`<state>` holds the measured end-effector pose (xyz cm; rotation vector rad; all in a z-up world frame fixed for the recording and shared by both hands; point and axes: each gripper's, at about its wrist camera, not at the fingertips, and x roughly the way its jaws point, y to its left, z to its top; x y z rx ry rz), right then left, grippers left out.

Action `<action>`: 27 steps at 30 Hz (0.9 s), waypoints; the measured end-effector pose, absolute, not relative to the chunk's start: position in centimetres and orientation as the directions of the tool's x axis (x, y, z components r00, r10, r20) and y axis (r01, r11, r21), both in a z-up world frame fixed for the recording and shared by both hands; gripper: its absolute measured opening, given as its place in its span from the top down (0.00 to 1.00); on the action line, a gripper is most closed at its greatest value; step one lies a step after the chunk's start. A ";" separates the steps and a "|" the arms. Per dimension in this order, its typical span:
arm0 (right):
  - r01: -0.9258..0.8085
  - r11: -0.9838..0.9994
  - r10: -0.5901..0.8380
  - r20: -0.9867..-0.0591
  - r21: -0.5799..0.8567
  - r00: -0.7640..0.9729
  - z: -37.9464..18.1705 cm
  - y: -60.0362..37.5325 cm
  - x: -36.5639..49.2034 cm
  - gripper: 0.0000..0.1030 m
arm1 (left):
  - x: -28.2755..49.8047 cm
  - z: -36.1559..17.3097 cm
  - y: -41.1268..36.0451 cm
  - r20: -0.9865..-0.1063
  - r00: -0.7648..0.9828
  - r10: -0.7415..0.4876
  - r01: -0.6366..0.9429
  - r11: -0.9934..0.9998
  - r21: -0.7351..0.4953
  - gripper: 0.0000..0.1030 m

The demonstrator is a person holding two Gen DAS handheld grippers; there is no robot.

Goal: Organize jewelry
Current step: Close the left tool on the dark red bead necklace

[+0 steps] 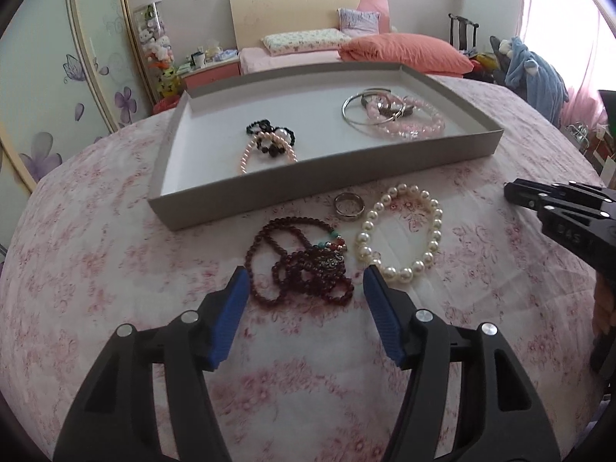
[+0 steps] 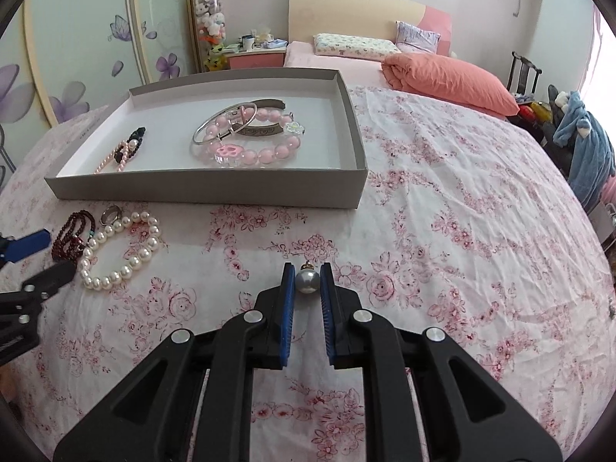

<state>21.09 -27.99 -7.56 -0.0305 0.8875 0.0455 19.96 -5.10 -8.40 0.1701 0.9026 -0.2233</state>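
Right gripper [image 2: 307, 269], closed on a grey pearl pendant with a small gold cap [image 2: 307, 281], its blue pads touching both sides just above the pink floral cloth [image 2: 442, 231]. Left gripper [image 1: 304, 281], open, its pads flanking the near end of a tangled dark red bead necklace [image 1: 304, 269] without touching it. Just beside the necklace lie a white pearl bracelet [image 1: 400, 231] and a silver ring [image 1: 348, 205]. Beyond them, a shallow grey cardboard tray [image 1: 269, 192] holds other bracelets and bangles.
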 end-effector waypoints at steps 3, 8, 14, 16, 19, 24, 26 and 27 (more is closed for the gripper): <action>-0.053 0.999 0.033 -0.776 -0.001 0.630 -7.5 -28.2 21.1 0.86 | 20.5 -8.6 -5.2 -0.795 0.596 -0.114 0.247 0.968 0.046 0.42; -0.052 0.999 0.037 -0.776 0.005 0.630 -7.5 -28.0 21.2 0.86 | 21.1 -8.6 -4.5 -0.787 0.606 -0.112 0.211 0.977 0.023 0.65; -0.053 0.998 0.045 -0.776 0.016 0.629 -7.4 -28.3 21.2 0.86 | 20.6 -8.5 -2.7 -0.788 0.610 -0.082 0.181 0.983 0.038 0.87; -0.053 0.998 0.047 -0.776 0.017 0.628 -7.4 -28.3 21.2 0.86 | 20.1 -8.5 -1.8 -0.786 0.614 -0.077 0.175 0.984 0.040 0.87; -0.053 0.998 0.046 -0.776 0.017 0.629 -7.4 -28.3 21.2 0.86 | 19.6 -8.4 -0.8 -0.786 0.612 -0.088 0.162 0.987 0.016 0.87; -0.052 0.998 0.047 -0.777 0.018 0.628 -7.4 -28.2 21.2 0.86 | 19.6 -8.4 -0.5 -0.786 0.613 -0.076 0.162 0.986 0.032 0.85; -0.052 0.998 0.047 -0.777 0.018 0.628 -7.4 -28.3 21.2 0.86 | 19.7 -8.4 -0.4 -0.786 0.613 -0.080 0.162 0.986 0.026 0.85; -0.052 0.998 0.047 -0.776 0.018 0.628 -7.4 -28.2 21.2 0.86 | 19.7 -8.4 -0.4 -0.786 0.612 -0.085 0.162 0.987 0.020 0.85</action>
